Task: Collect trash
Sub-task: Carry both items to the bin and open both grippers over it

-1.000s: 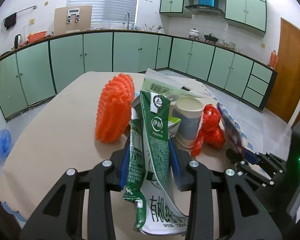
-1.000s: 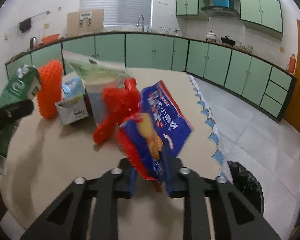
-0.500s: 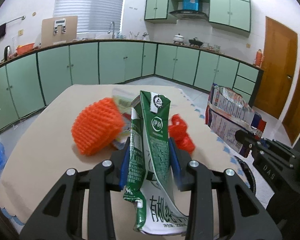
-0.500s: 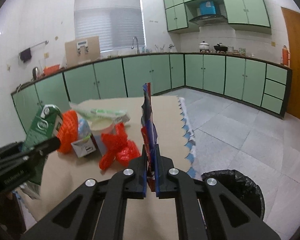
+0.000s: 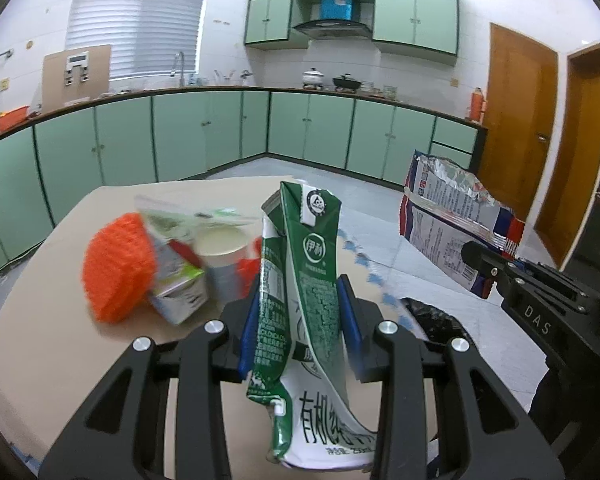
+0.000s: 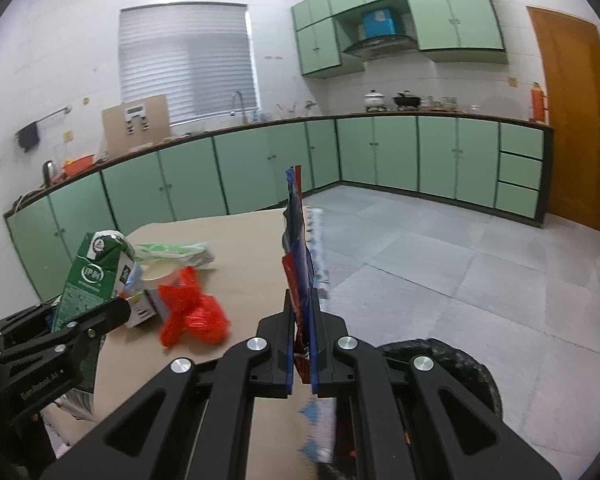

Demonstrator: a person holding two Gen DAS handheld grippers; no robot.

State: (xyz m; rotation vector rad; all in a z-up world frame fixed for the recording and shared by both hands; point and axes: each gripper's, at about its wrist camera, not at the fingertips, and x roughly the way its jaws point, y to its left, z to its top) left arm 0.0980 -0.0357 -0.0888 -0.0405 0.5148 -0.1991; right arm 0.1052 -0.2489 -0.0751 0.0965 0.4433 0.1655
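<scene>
My left gripper (image 5: 298, 322) is clamped on the milk carton (image 5: 300, 276), my right gripper (image 6: 302, 344) on the snack bag (image 6: 298, 256); I should release both squarely over the bin (image 6: 444, 364).

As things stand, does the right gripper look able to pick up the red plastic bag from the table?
Probably not yet. The right gripper is shut on the blue snack wrapper, so its jaws are occupied. The red plastic bag lies uncovered on the table, so once the wrapper is dropped the way looks free.
</scene>
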